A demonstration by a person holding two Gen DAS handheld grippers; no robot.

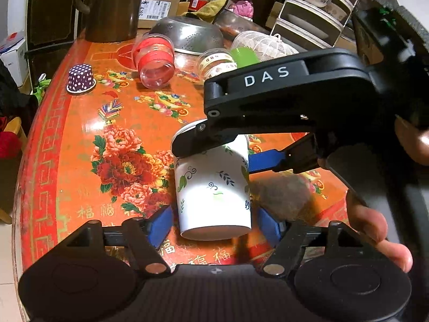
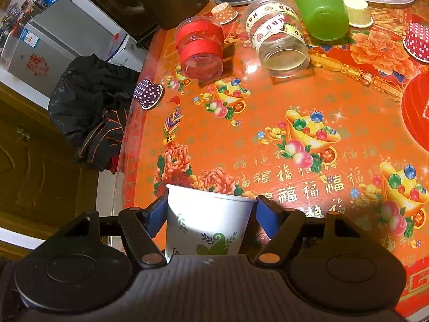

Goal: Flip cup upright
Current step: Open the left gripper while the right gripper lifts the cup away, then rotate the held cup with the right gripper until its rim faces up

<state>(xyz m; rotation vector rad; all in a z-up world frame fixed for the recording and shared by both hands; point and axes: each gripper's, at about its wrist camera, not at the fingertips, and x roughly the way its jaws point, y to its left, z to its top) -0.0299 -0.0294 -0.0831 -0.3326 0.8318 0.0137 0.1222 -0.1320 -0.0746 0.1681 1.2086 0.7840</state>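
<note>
Cup (image 1: 214,187) sits between both hand-held grippers near the table (image 1: 80,139) edge.

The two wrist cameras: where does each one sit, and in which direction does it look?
Left wrist: sits on the left gripper, looks across the floral table at the white paper cup; the right gripper and a hand show.
Right wrist: sits on the right gripper, looks down over the cup toward the red-ribbon jar.
Both share the cup, this jar and the purple dotted cupcake liner.
</note>
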